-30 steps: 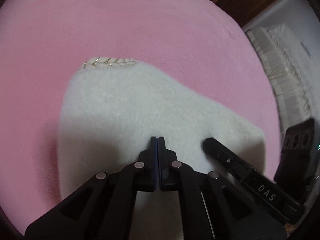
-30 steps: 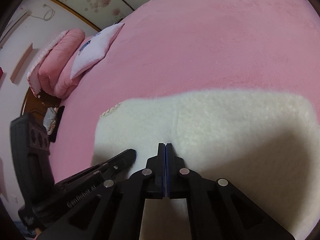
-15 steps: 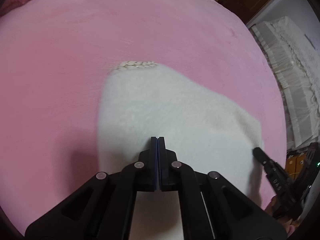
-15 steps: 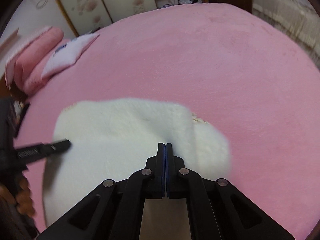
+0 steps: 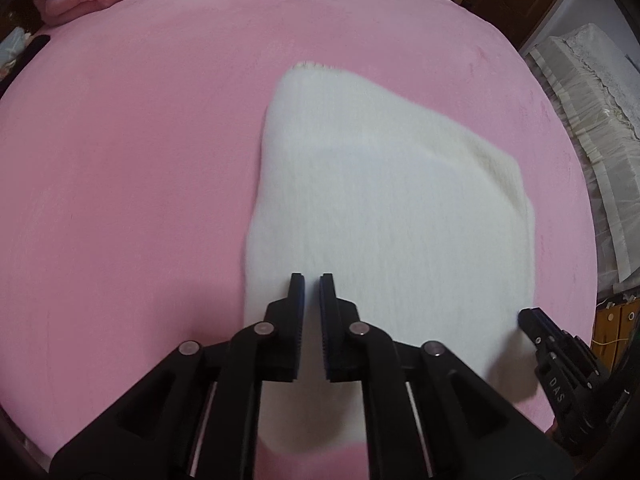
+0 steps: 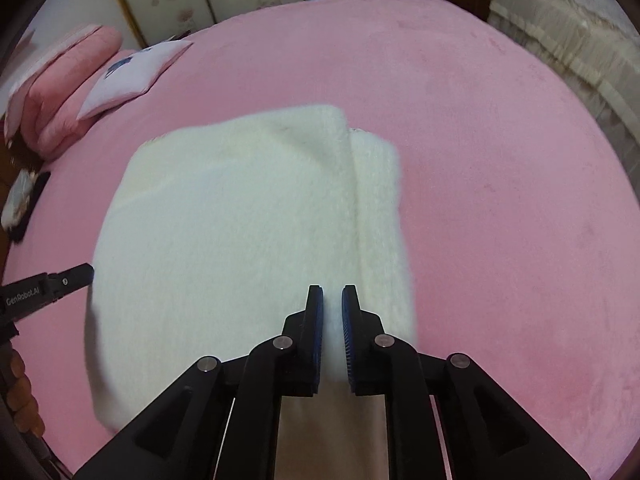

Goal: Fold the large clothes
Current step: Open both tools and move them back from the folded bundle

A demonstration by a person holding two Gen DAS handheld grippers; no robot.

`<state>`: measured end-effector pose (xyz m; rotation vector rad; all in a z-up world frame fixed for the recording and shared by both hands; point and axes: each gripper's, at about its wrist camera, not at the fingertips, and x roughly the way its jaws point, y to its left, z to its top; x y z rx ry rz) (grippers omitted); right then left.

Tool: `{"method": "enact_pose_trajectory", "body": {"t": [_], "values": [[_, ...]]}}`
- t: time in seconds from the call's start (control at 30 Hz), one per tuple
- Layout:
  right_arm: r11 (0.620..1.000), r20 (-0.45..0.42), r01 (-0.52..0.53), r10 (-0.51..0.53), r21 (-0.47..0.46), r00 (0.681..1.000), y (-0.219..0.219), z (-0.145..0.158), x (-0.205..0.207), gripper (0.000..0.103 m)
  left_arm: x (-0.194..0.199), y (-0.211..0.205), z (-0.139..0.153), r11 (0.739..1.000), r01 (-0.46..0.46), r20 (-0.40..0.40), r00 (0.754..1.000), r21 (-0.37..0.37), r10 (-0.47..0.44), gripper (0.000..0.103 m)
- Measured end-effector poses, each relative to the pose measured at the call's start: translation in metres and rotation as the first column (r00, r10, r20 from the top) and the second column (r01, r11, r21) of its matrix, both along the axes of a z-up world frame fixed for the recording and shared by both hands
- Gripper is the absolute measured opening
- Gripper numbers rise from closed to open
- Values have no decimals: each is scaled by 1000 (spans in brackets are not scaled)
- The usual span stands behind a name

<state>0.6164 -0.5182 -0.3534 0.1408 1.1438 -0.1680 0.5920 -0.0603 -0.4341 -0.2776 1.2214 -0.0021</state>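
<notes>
Both grippers parted, white garment (image 5: 384, 208) beneath

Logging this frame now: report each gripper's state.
Left gripper: open, holding nothing, above the white garment.
Right gripper: open, holding nothing.

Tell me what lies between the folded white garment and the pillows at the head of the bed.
Only bare pink bedspread lies between the white fleece garment and the pillows, clearest in the right wrist view.

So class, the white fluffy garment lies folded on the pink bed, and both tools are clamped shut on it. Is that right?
Not quite. The white fluffy garment does lie folded on the pink bed, but each wrist view shows the left tool and right tool open, gripping nothing.
</notes>
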Motion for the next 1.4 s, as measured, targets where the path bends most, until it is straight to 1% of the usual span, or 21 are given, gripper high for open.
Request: {"method": "enact_pose_trajectory", "body": {"t": [0.03,0.07,0.13,0.2,0.27,0.3,0.33,0.43,0.53,0.6,0.67,0.73,0.77,0.83,0.87,0.93,0.97,1.1,1.2,1.3,1.4], "values": [[1000,-27,-15,15,15,1000,2,0,-8,25,-13,-4,-1,1000,-8,-4,1000,-3,8,15],[999,-50,-22,23,39,998,2,-1,-15,28,-35,-2,2,1000,-14,-6,1000,-6,14,18],[997,-93,-30,37,67,995,3,-3,-32,31,-53,-5,1,1000,-25,-27,999,-7,24,33],[997,-127,-57,62,45,990,9,-6,-46,33,-71,-7,-6,1000,-30,-65,997,-3,29,41],[997,-145,-75,77,21,986,12,-10,-59,35,-89,-8,-16,1000,-11,-121,993,-6,10,41],[997,-158,-78,81,23,984,14,-12,-64,38,-96,-8,-17,1000,8,-122,993,3,-8,41],[996,-195,-71,81,56,978,15,-18,-68,44,-100,-8,-17,999,32,-128,991,-2,-32,42],[987,-320,20,32,157,947,19,-37,-86,45,-109,-4,-20,998,41,-190,981,-53,-50,41],[983,-356,65,1,173,934,24,-39,-101,45,-118,-3,-13,996,58,-210,975,-64,-70,41],[983,-358,77,-12,167,934,28,-35,-105,46,-115,-5,-8,996,80,-213,973,-51,-89,42],[982,-353,88,-25,166,935,30,-28,-110,49,-119,-8,-1,994,99,-226,968,-43,-106,42],[983,-339,97,-39,156,940,31,-19,-109,58,-115,-12,9,993,117,-246,962,-30,-120,43],[984,-331,99,-45,148,943,31,-12,-111,61,-114,-16,16,991,130,-249,960,-14,-130,45],[988,-312,91,-49,122,949,32,4,-108,69,-114,-20,33,988,151,-223,964,17,-144,56],[990,-306,85,-47,112,951,40,14,-105,70,-114,-21,41,987,155,-209,967,28,-146,57],[991,-289,77,-41,113,957,42,34,-104,79,-108,-27,58,986,164,-181,971,35,-155,64],[990,-277,78,-43,117,960,39,43,-102,80,-107,-29,65,985,167,-170,972,35,-159,66],[992,-235,82,-57,99,970,35,80,-95,82,-102,-26,88,986,167,-139,976,-4,-166,70],[994,-213,63,-41,94,976,29,102,-91,83,-98,-22,106,987,163,-110,981,-7,-163,79],[994,-200,40,-19,102,980,35,124,-89,83,-94,-15,123,987,158,-88,984,-9,-158,80],[994,-183,31,-12,104,983,37,139,-87,85,-91,-14,129,989,151,-80,985,3,-150,80]]}}
